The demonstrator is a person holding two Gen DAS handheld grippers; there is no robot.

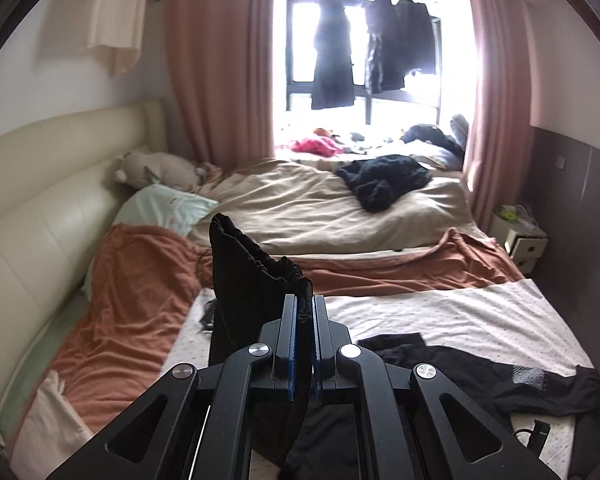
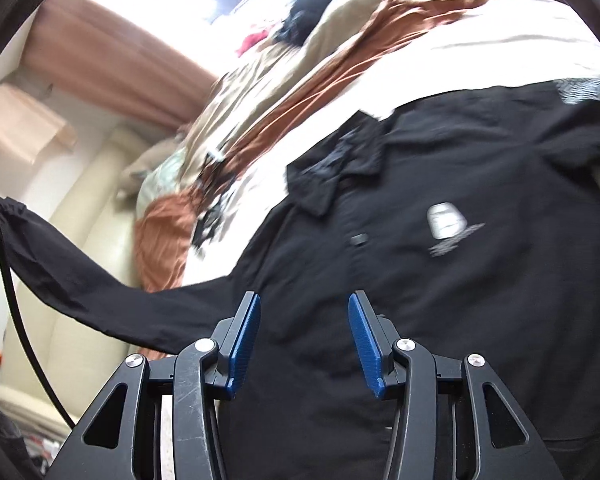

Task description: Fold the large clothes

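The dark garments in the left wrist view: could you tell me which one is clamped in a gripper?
The black jacket's sleeve, pinched by the shut left gripper; the crumpled dark garment lies loose on the beige duvet.

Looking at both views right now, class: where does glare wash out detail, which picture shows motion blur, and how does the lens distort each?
Left wrist view: sharp; the window blows out white, turning the hung clothes into silhouettes. Right wrist view: motion-blurred, smearing the black shirt and its logo. Both: fisheye bending and dark corners.
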